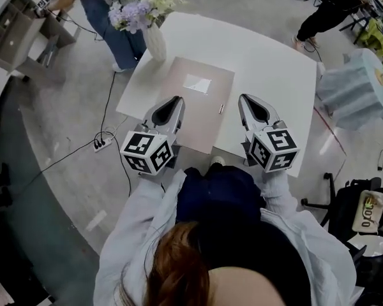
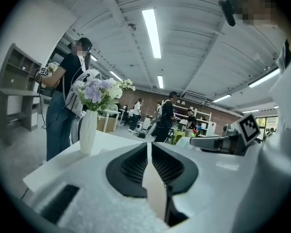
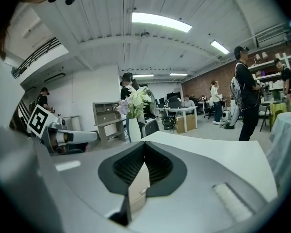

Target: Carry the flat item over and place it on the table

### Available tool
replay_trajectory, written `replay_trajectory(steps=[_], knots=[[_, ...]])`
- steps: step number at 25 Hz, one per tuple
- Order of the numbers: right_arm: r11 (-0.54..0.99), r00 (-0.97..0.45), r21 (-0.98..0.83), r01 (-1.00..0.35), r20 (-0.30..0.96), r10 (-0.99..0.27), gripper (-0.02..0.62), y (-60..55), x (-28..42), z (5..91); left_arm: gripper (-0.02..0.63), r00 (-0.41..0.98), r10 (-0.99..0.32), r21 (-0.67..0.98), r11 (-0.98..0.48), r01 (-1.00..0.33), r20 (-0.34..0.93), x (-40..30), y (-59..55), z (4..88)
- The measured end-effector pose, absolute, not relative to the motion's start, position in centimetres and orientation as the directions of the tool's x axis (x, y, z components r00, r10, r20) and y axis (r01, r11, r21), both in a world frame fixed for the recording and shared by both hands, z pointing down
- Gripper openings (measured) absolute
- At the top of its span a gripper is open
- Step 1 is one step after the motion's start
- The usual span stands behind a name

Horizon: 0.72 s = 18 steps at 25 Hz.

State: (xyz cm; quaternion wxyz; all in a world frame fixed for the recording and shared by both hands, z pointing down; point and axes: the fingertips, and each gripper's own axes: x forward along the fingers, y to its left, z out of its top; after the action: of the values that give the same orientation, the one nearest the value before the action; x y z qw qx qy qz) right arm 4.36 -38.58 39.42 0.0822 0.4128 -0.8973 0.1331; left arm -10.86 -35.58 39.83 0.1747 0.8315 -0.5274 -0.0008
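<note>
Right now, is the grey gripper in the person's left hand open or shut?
Shut. The left gripper has its black ribbed pads pressed on the near edge of the flat beige folder with a white label.

The folder [image 1: 201,116] is beige, the table [image 1: 268,62] white — flowers [image 1: 137,11] lilac.

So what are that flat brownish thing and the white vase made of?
The flat item looks like card or stiff paper: matte taupe, flat with no sag, and a white label stuck on it. The vase looks like ceramic, though it could be plastic: its surface is opaque, smooth and white.
</note>
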Motion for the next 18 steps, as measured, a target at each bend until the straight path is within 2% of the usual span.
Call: replay_trajectory(steps=[2, 8, 18], knots=[[0.61, -0.634, -0.177, -0.772, 0.27, -0.725, 0.009, -38.4, 5.2, 40.1, -0.002, 0.456, -0.869, 0.279, -0.397, -0.874, 0.19, -10.2, -35.7, 40.3], [0.56, -0.595, -0.203, -0.803, 0.303, -0.744, 0.011, -37.6, 7.2, 42.0, -0.002, 0.51, -0.838, 0.266, -0.456, -0.85, 0.195, -8.6, -35.7, 41.3], [0.546, -0.588, -0.218, -0.809, 0.325, -0.741, 0.011, -37.0, 8.4, 43.0, -0.002, 0.52, -0.821, 0.251, -0.465, -0.849, 0.237, -7.4, -35.8, 42.9]])
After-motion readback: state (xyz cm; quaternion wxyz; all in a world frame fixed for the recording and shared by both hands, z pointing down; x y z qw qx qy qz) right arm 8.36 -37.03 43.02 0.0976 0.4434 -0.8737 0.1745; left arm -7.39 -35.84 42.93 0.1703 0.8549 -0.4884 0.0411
